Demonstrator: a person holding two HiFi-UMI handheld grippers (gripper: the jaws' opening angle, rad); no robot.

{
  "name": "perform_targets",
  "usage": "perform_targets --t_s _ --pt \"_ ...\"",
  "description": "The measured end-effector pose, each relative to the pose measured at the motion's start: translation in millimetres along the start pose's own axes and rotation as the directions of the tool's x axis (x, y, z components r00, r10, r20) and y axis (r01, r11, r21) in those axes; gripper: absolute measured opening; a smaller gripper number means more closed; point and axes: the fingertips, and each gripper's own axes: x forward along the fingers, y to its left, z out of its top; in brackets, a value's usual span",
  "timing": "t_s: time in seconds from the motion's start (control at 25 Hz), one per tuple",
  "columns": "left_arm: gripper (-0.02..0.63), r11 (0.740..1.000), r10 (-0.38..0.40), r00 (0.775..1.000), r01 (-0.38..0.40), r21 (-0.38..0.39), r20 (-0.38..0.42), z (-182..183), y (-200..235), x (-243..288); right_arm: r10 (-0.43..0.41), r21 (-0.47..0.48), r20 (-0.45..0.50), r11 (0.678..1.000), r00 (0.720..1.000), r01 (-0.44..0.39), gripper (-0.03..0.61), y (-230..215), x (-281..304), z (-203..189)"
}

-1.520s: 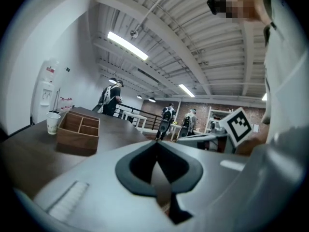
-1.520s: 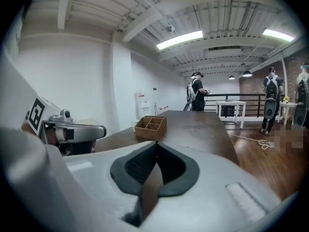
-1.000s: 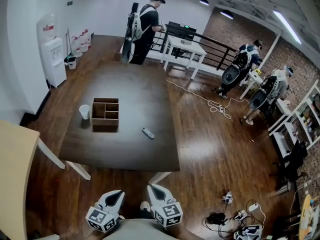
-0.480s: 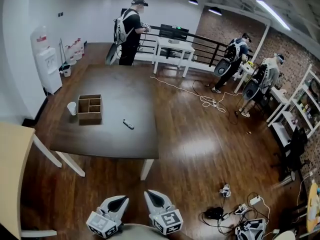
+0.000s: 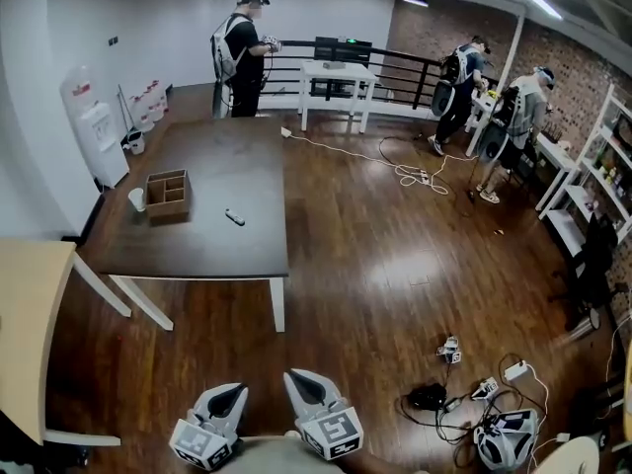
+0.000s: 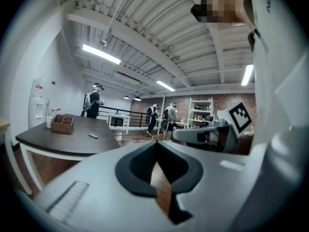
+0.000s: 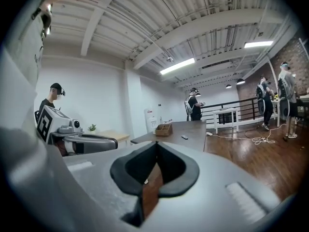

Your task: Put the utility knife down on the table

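Observation:
The utility knife (image 5: 234, 217), small and grey, lies on the dark table (image 5: 212, 257) at the upper left of the head view, to the right of a cardboard divider box (image 5: 167, 194) and a white cup (image 5: 136, 199). Both grippers hang at the bottom edge, far from the table over the wooden floor. The left gripper (image 5: 229, 391) is shut with nothing in it, and so is the right gripper (image 5: 296, 378). Far off, the knife (image 6: 93, 136) shows in the left gripper view beyond the shut left gripper (image 6: 155, 144). The right gripper view has the knife (image 7: 184, 137) past the shut right gripper (image 7: 155, 145).
A light wooden table (image 5: 30, 314) stands at the left edge. Cables and devices (image 5: 464, 403) lie on the floor at the lower right. A person (image 5: 242, 52) stands behind the dark table beside a white table (image 5: 336, 77); two more people (image 5: 494, 107) are near shelves at the right.
The dark table with the knife has shrunk and slid toward the upper left as the view backed away from it. Both grippers stay shut at the bottom edge.

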Motion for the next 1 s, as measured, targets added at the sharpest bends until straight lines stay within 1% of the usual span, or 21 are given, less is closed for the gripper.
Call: perform_targets --t_s 0.16,0.32,0.44,0.52,0.64,0.76,0.84,0.96,1.0 --pt "0.002 1.000 0.013 1.000 -0.014 0.007 0.019 1.9 -23.7 -6.8 0.004 0.011 0.002 1.000 1.000 -0.004 0.002 10.6 -22.2 -9.3" --pt "0.002 0.998 0.035 0.999 -0.036 0.053 0.014 -19.2 -26.2 -21.9 0.026 -0.017 -0.006 1.000 1.000 -0.026 0.002 20.5 -28.7 -14.9" --pt "0.002 0.997 0.082 0.995 -0.082 0.005 0.054 -7.7 -28.0 -32.2 0.032 -0.036 -0.027 0.999 0.999 -0.033 0.002 24.4 -32.1 -18.7" --pt "0.002 0.996 0.094 0.994 -0.094 0.009 0.047 -12.7 -27.4 -38.1 0.053 -0.045 -0.033 0.998 0.998 -0.054 0.000 32.7 -33.8 -17.4" --pt "0.002 0.996 0.086 0.996 -0.087 0.026 0.033 -22.8 -25.4 -41.3 0.077 -0.057 -0.041 0.995 0.996 -0.079 0.000 44.8 -34.4 -17.1" --pt "0.002 0.997 0.082 0.995 -0.082 0.000 0.055 -10.5 -30.2 -38.8 0.086 -0.062 -0.044 0.994 0.995 -0.088 0.000 50.1 -34.0 -17.4" --pt "0.002 0.997 0.077 0.995 -0.077 -0.004 0.062 -7.8 -32.0 -37.8 0.086 -0.059 -0.047 0.994 0.995 -0.088 -0.002 50.6 -33.8 -18.3" --pt "0.002 0.998 0.064 0.997 -0.065 0.026 0.048 -17.2 -28.5 -40.8 0.083 -0.058 -0.048 0.995 0.995 -0.086 -0.002 52.6 -33.2 -18.9" --pt "0.002 0.998 0.065 0.997 -0.066 0.024 0.049 -17.3 -27.3 -41.4 0.082 -0.059 -0.048 0.995 0.995 -0.085 -0.002 52.9 -32.4 -18.8"
